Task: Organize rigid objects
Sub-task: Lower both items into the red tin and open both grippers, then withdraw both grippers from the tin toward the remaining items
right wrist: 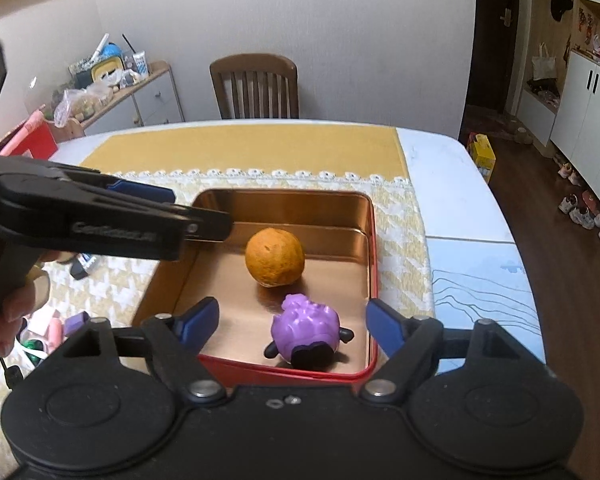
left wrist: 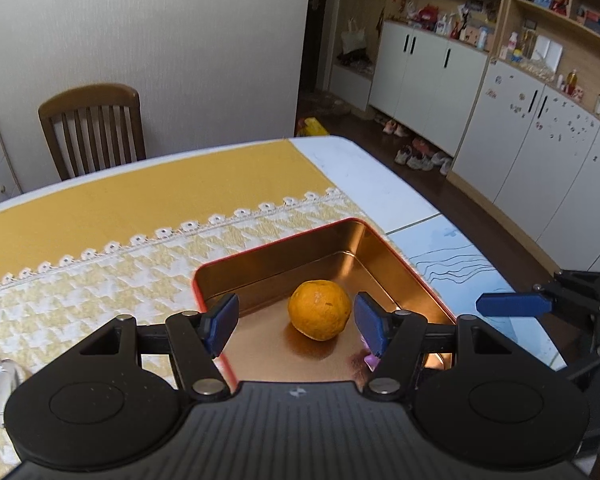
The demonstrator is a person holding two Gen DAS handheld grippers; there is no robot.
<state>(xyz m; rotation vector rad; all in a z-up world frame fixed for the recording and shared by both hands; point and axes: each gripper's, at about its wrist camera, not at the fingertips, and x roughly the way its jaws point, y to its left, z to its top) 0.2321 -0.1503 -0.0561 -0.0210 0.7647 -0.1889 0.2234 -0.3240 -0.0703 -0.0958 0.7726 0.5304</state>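
Fingers (right wrist: 198,322) of both grippers stand spread and empty over the tin (right wrist: 374,240), so lift clear gently, leaving orange (right wrist: 275,258) at 12 o'clock of purple toy (right wrist: 306,330).

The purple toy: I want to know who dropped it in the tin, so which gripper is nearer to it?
Right. The right gripper hangs open directly over the purple toy; the left gripper brackets the orange, farther back in the tin.

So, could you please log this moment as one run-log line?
left gripper: open, over tin | right gripper: open, over tin | tin: holds orange, purple toy | held: nothing
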